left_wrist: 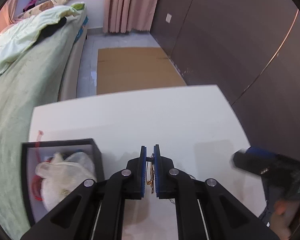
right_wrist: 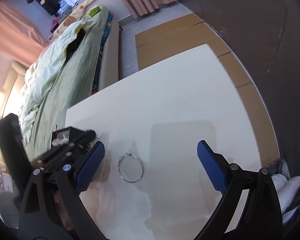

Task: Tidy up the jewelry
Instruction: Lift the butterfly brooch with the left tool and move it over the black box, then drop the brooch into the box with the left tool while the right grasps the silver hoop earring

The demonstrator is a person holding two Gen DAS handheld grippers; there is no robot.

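My left gripper [left_wrist: 150,150] is shut on a small gold-coloured piece of jewelry [left_wrist: 151,173], which hangs pinched between the blue pads above the white table [left_wrist: 130,120]. To its left stands a black open box [left_wrist: 62,172] holding pale pouches and something red. In the right wrist view my right gripper [right_wrist: 151,154] stands wide open over a thin silver ring-shaped bracelet [right_wrist: 131,167] lying flat on the table, apart from both pads. The left gripper [right_wrist: 70,150] shows blurred at the left there, with the black box [right_wrist: 70,134] behind it.
A bed with green bedding [left_wrist: 30,70] runs along the table's left side. Flattened cardboard [left_wrist: 134,70] lies on the floor beyond the table, beside a dark wall [left_wrist: 230,40]. Pink curtains [left_wrist: 130,6] hang at the back. A person's hand [left_wrist: 284,214] holds the right gripper [left_wrist: 256,160].
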